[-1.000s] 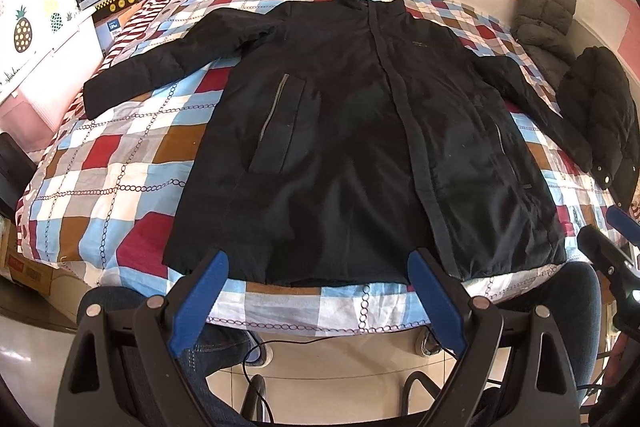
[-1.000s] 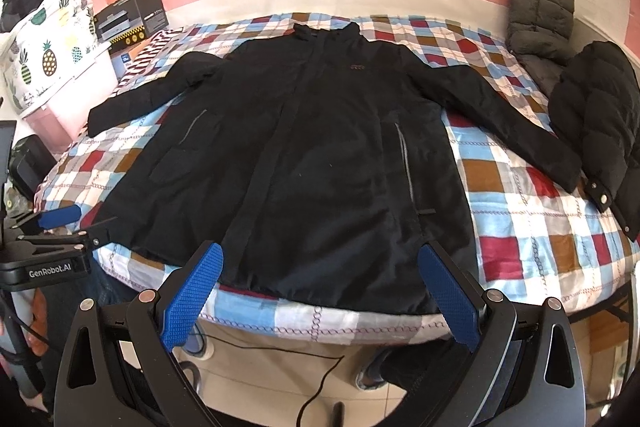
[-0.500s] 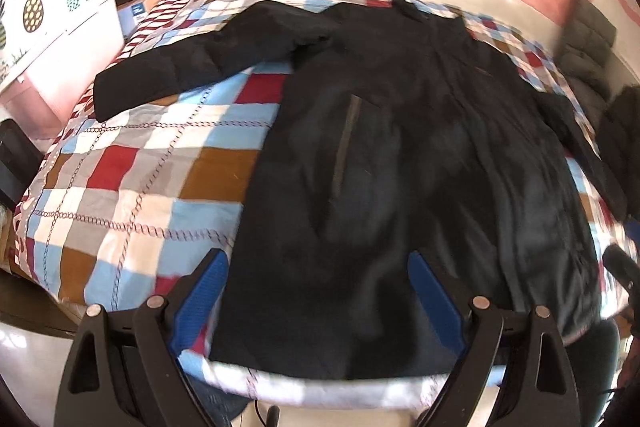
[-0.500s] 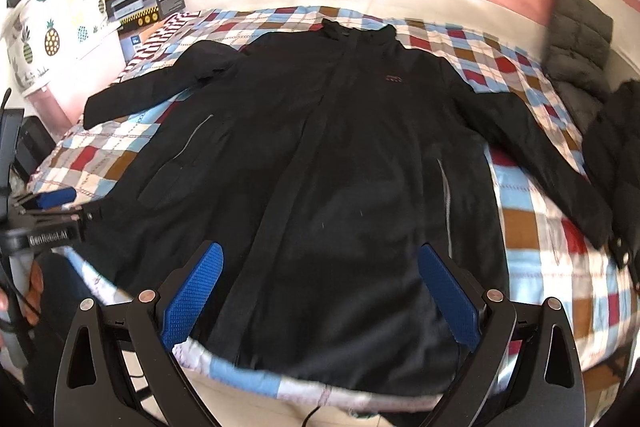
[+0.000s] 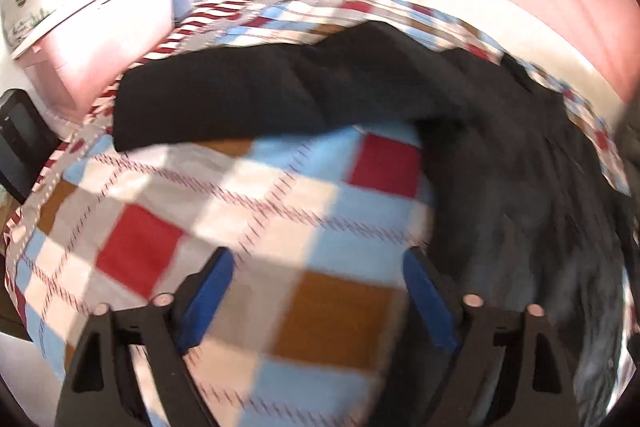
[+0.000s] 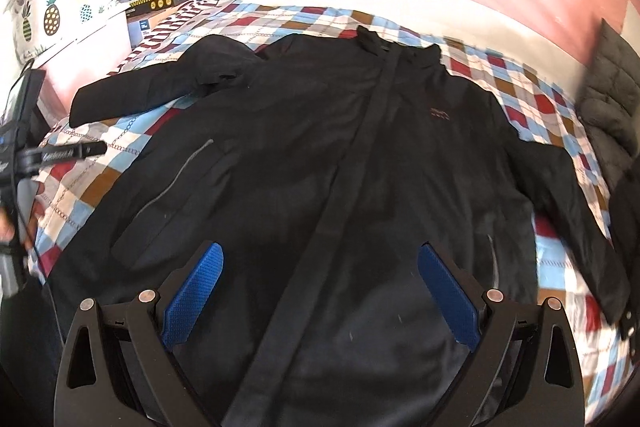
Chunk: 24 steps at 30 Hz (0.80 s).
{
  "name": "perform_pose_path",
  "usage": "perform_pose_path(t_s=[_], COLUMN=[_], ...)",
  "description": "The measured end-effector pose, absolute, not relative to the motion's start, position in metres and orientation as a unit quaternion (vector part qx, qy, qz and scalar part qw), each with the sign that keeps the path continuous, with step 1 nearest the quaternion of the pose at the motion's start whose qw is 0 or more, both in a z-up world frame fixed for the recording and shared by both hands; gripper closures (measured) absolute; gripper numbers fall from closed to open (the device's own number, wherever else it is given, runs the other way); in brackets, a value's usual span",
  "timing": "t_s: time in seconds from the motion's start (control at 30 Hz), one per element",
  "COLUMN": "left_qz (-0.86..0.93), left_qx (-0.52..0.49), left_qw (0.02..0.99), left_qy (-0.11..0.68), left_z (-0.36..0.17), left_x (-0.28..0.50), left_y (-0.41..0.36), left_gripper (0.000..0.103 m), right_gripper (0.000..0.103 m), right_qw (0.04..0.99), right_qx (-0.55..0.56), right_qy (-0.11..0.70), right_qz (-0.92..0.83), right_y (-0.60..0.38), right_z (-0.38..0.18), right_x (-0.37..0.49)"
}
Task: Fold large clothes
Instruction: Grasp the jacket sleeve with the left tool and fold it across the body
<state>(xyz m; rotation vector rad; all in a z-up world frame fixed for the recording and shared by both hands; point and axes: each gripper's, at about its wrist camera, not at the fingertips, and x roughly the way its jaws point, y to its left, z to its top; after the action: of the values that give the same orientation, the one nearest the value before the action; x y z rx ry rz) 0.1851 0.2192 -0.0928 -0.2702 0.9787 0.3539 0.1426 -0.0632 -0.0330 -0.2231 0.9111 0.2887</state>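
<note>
Pink wall behind a checked bed point(image 6: 532, 99); black coat point(image 6: 340, 163) lies spread flat on it, front up, ready for folding. Left gripper point(image 5: 318, 297) hangs over bare quilt below the left sleeve point(image 5: 224, 103), jaws closing, nothing between. Right gripper point(image 6: 320, 291) gapes empty over the coat's lower front.

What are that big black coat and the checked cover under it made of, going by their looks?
The black coat looks like a smooth matte synthetic shell, perhaps lightly padded: it has a dull sheen and soft, shallow creases. The checked cover looks like thin printed woven cloth, likely cotton or a blend: flat, no shine, with a crisp printed pattern.
</note>
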Motion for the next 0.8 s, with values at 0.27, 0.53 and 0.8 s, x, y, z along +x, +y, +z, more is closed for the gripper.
perform_pose_path(t_s=[0.27,0.53,0.8], left_qz=[0.198,0.213,0.243], left_qx=[-0.217,-0.327,-0.321], left_qw=[0.846,0.828,0.828], left_qy=[0.444,0.402,0.390], left_z=[-0.116,-0.139,-0.137], left_x=[0.221,0.236,0.254], left_y=[0.291,0.337,0.354], left_gripper=[0.020,0.022,0.069], right_gripper=[0.005,0.005,0.005], right_qw=[0.876,0.871,0.869], right_qx=[-0.115,-0.116,-0.109], right_qy=[0.446,0.457,0.469], right_qz=[0.145,0.139,0.111], right_y=[-0.047,-0.050,-0.070], right_z=[-0.050,-0.066,-0.081], right_x=[0.169,0.185,0.209])
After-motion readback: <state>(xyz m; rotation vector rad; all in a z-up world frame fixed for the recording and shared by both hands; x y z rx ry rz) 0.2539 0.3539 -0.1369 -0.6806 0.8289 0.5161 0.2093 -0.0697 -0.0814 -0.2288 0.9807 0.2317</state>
